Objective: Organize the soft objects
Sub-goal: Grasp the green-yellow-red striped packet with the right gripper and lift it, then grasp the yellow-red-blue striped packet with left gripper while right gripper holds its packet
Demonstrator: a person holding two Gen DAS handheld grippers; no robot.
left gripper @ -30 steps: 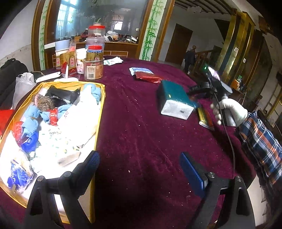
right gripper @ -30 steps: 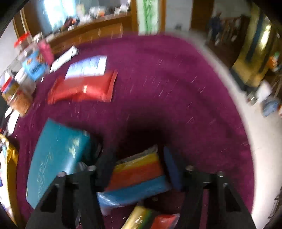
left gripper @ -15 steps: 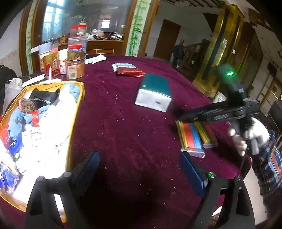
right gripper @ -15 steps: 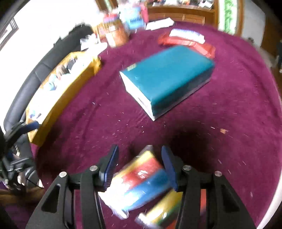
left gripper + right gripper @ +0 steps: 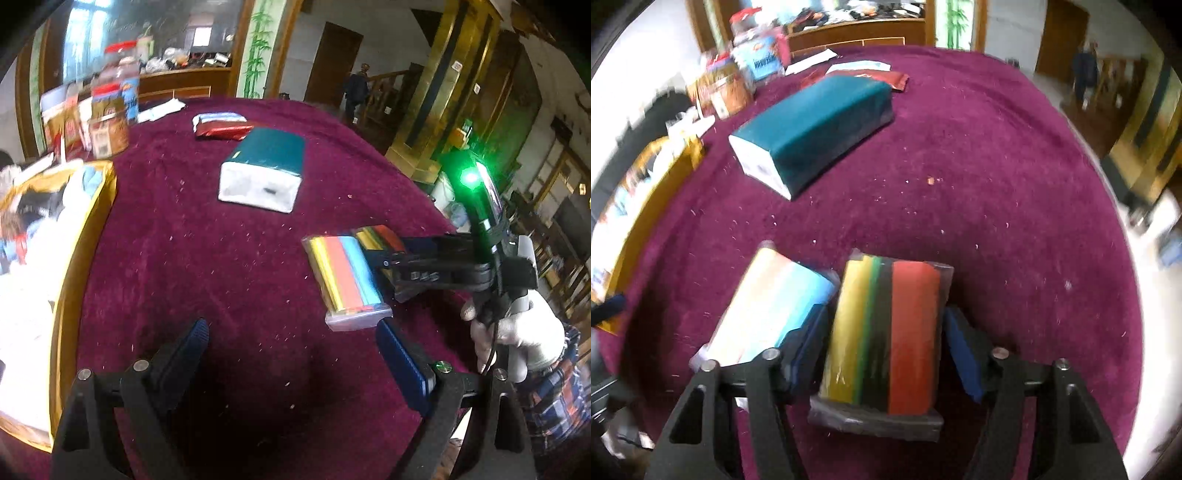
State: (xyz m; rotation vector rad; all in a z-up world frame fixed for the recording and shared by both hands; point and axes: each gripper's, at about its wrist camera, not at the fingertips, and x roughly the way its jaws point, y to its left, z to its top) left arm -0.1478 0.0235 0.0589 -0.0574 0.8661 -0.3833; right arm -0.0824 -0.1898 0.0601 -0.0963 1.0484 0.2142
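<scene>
Sponge packs side by side on the tabletop (image 5: 997, 166).
Right gripper (image 5: 882, 332) straddles the dark sponge pack (image 5: 886, 332), jaws spread, not yet squeezing; left gripper (image 5: 291, 347) hangs open. Light, squashy, slick-wrapped: grip its long sides mid-length.

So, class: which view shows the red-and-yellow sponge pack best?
The right wrist view: the pack fills the foreground between the open fingers. The left wrist view shows only a sliver behind the pastel pack.
</scene>
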